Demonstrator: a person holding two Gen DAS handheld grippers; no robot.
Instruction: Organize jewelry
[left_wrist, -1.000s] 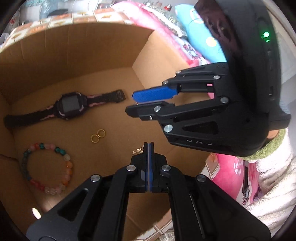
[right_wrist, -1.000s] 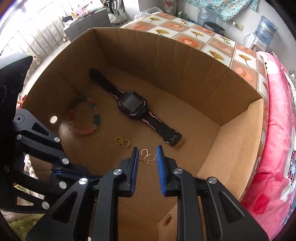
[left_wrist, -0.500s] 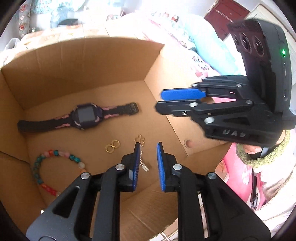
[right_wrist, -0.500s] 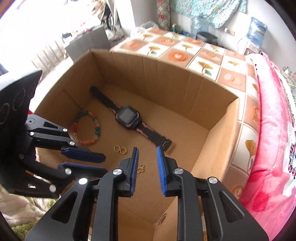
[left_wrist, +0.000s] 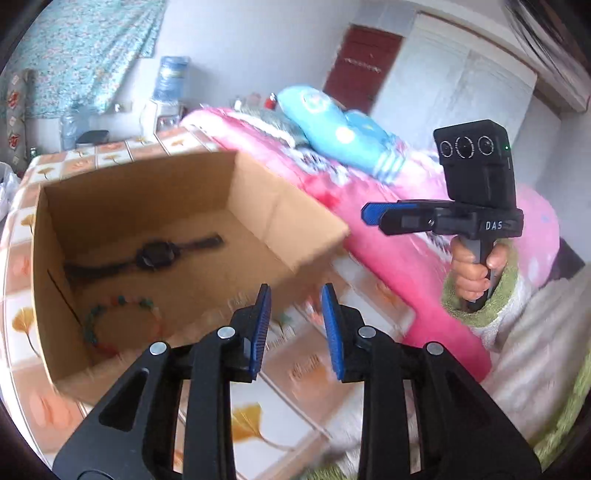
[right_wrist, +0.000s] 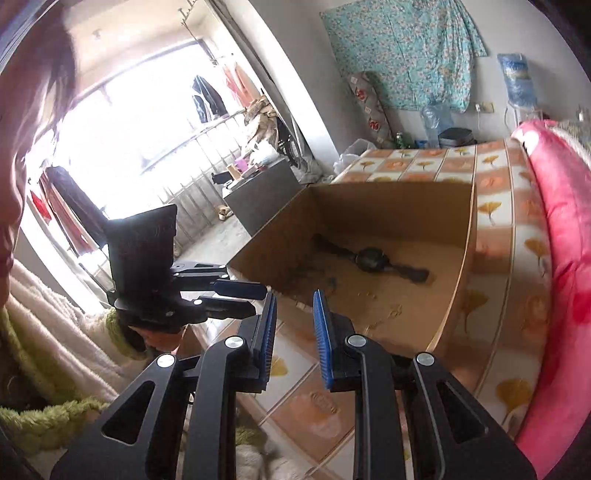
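While my left gripper (left_wrist: 295, 314) opens on nothing, my right gripper (right_wrist: 293, 317) stands parted, empty. Watch (left_wrist: 155, 254) and bead bracelet (left_wrist: 118, 325) lie in the cardboard box (left_wrist: 147, 184).

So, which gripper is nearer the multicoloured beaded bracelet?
Left. The left gripper, jaws opening empty, hangs outside the cardboard box by the bracelet; the right gripper, off its opposite side.

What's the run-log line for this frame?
left tool: opening, empty | right tool: open, empty | watch, bracelet: in box
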